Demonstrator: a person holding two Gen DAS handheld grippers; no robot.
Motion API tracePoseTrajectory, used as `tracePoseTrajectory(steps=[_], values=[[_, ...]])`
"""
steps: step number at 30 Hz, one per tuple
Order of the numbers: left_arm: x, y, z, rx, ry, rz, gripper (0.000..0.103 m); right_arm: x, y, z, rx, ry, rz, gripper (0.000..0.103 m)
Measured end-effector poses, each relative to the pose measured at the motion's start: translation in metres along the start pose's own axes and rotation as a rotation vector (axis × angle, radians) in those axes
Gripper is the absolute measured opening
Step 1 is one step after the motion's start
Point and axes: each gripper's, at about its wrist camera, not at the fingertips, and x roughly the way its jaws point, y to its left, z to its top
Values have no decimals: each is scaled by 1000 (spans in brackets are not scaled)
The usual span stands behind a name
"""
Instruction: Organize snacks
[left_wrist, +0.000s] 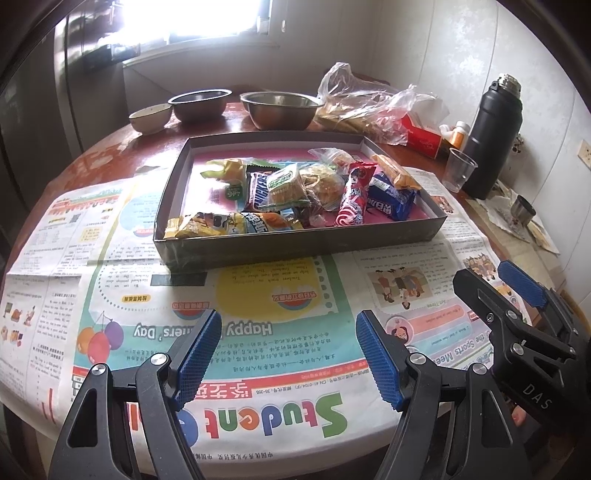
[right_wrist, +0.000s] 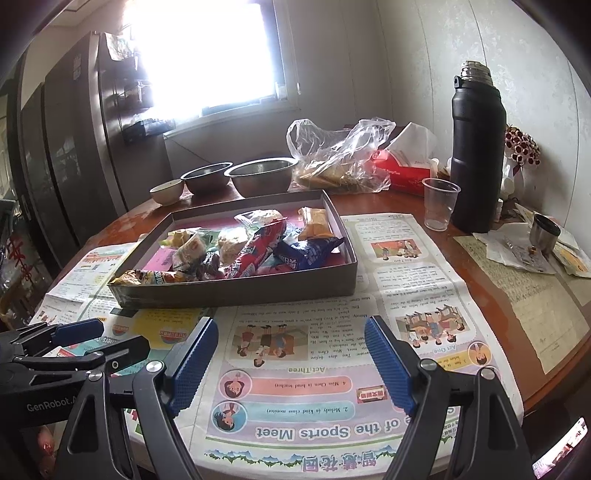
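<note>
Your snacks (left_wrist: 295, 192) all lie heaped in the box (left_wrist: 295, 243) at the middle of the table, on the newspaper (left_wrist: 258, 332). None shows outside the box, so gathering looks done, but the pile is jumbled; sorting, if that is wanted, seems not yet begun. Your left gripper (left_wrist: 288, 354) and right gripper (right_wrist: 288, 365) both hang near the table's near edge, jaws spread wide, nothing between them, well short of the box.

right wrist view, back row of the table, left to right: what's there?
Small ceramic bowl → steel bowl → larger steel bowl → clear plastic bag → red tissue box → plastic cup → black thermos.
</note>
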Motion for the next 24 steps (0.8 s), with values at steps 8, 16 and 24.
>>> tracePoseTrajectory(steps=[8, 16, 24], values=[[0, 1, -1, 0, -1, 2, 77, 1, 2, -1, -4, 1, 1, 81], [1, 2, -1, -1, 1, 7, 77, 0, 2, 0, -4, 1, 2, 81], [2, 3, -1, -1, 1, 13, 77, 1, 3, 0, -5, 2, 5, 81]])
